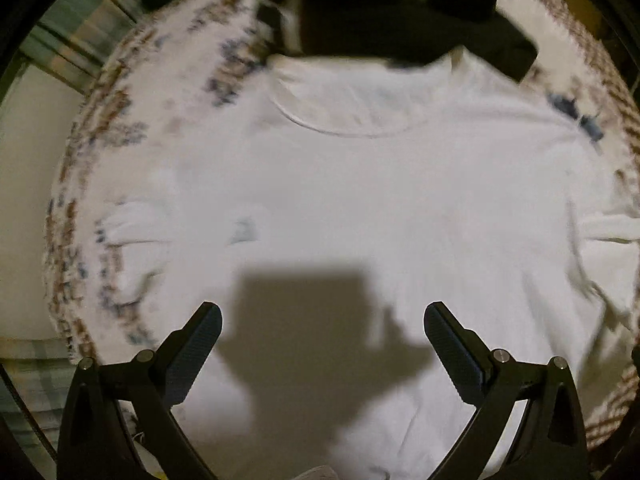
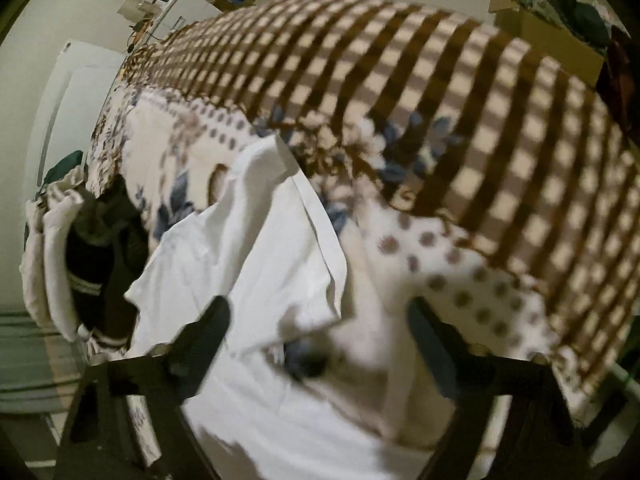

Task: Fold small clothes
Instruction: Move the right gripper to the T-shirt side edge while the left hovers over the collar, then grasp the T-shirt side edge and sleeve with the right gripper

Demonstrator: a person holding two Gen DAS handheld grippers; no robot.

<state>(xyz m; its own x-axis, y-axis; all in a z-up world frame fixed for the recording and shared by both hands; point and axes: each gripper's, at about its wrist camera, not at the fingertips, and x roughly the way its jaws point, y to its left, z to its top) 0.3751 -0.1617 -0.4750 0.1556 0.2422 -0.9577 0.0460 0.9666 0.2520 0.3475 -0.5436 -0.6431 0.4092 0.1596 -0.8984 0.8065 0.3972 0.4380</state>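
The left claw (image 1: 322, 322) hangs spread wide over a white shirt (image 1: 360, 200) lying flat on a patterned blanket (image 1: 120, 128), collar beyond its tips. Dark clothes (image 1: 400, 12) lie past the collar. The right claw (image 2: 320, 320) (blurred) gapes too, a sleeve (image 2: 280, 248) just ahead between its fingers.

We see the white shirt (image 1: 360, 200) lying flat, leaving open room above it for the left tool (image 1: 322, 316). At its far edge dark clothes (image 1: 400, 12) bar the way. On the right, a raised sleeve (image 2: 276, 248) stands between the right tool's (image 2: 320, 320) fingers.
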